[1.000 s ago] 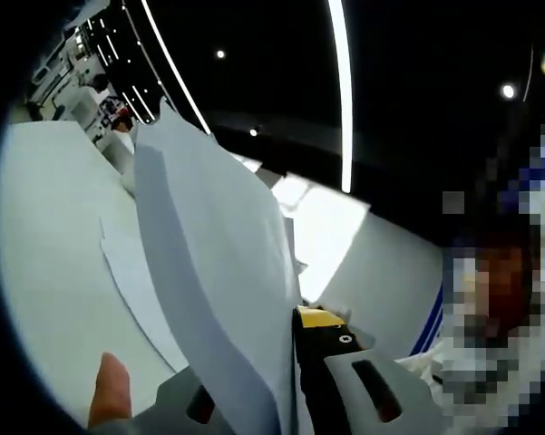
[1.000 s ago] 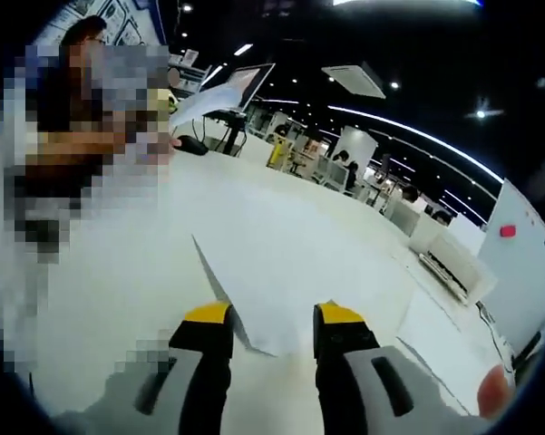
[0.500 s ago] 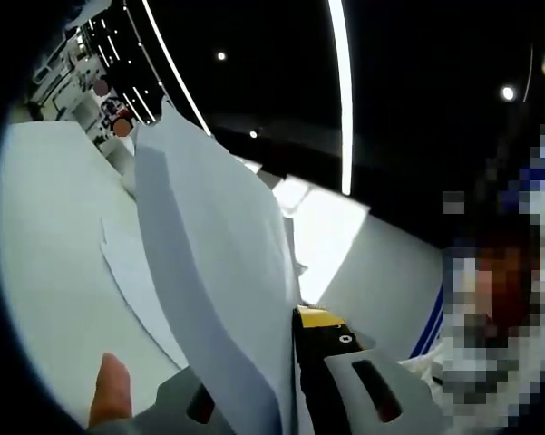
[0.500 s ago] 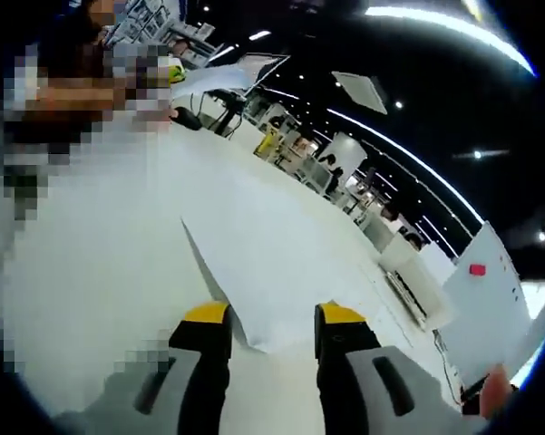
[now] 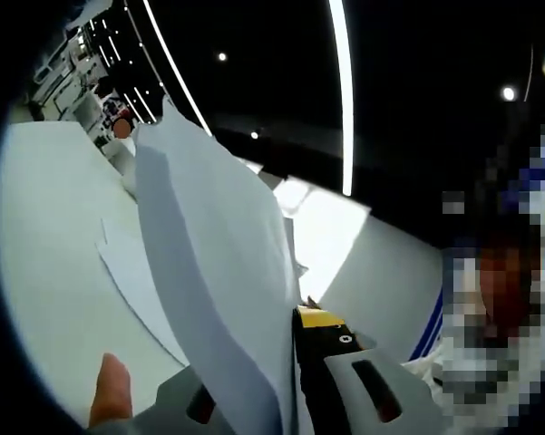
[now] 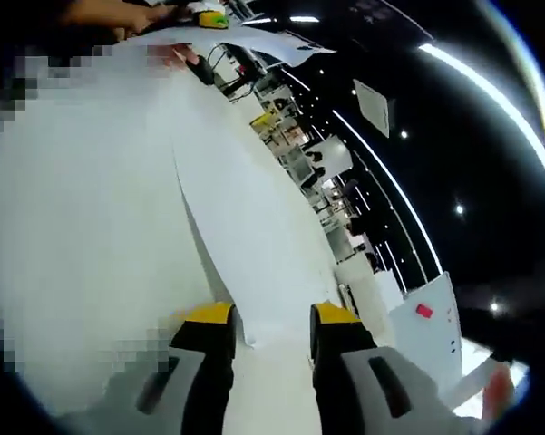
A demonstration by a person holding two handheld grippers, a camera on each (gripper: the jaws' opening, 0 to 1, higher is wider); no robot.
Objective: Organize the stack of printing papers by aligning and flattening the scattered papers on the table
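Note:
My left gripper is shut on a bundle of white printing paper, which rises curved from the jaws and hides the left jaw. One loose sheet lies flat on the white table beyond it. In the right gripper view, my right gripper stands open low over the table, and the near corner of a flat sheet lies between its yellow tips. At the top of that view the left gripper holds its paper up in the air.
A thumb rests on the left gripper's handle. A person sits close at the right of the left gripper view. Beyond the table are desks, chairs and a whiteboard.
The right gripper view has rolled and dropped lower towards the flat sheet's corner, jaws still open. The left gripper and its paper have stayed as they were.

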